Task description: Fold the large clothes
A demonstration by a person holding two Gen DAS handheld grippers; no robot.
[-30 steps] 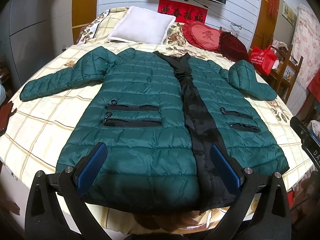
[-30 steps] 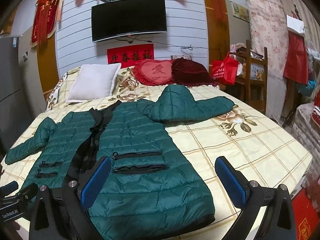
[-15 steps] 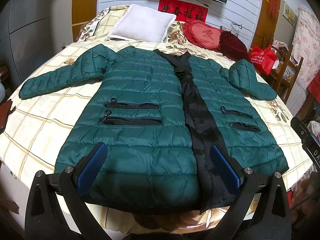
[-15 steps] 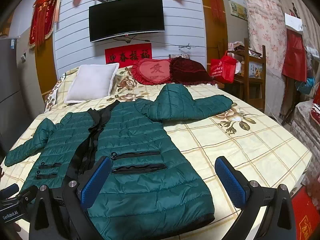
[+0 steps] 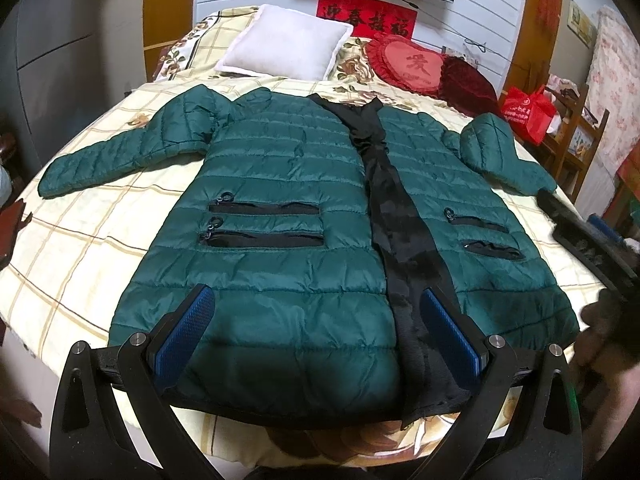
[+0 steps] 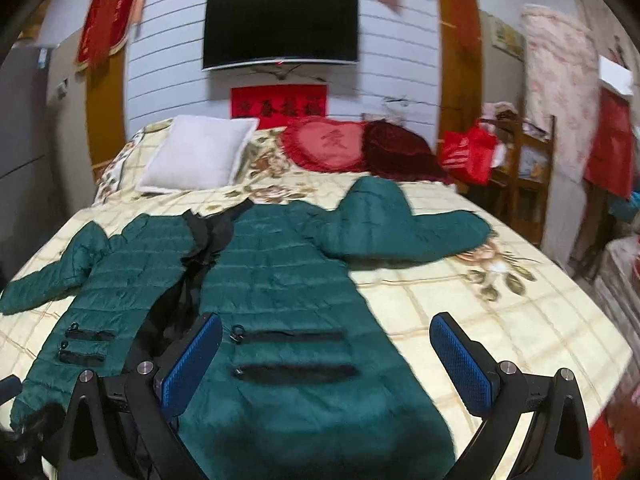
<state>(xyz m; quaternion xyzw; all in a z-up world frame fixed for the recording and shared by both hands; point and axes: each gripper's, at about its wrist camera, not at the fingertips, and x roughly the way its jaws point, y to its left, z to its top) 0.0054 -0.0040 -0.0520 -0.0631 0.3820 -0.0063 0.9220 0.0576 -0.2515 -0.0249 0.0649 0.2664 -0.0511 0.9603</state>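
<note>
A dark green quilted puffer coat (image 5: 288,184) lies spread flat, front up, on the bed, with a black lining strip down the middle and both sleeves out to the sides. It also shows in the right wrist view (image 6: 280,288). My left gripper (image 5: 316,328) is open and empty, hovering above the coat's hem. My right gripper (image 6: 328,356) is open and empty, above the coat's right front panel near the pocket zips. The right sleeve (image 6: 404,232) lies bent on the bedspread.
The bed (image 5: 80,248) has a cream checked floral spread. A white pillow (image 5: 284,48), a red heart cushion (image 5: 412,64) and a dark red cushion (image 6: 400,156) lie at its head. A wooden rack with a red bag (image 6: 468,156) stands at the right.
Both grippers have moved forward over the coat. The right gripper has advanced and its view is blurred with motion. The coat has not moved.
</note>
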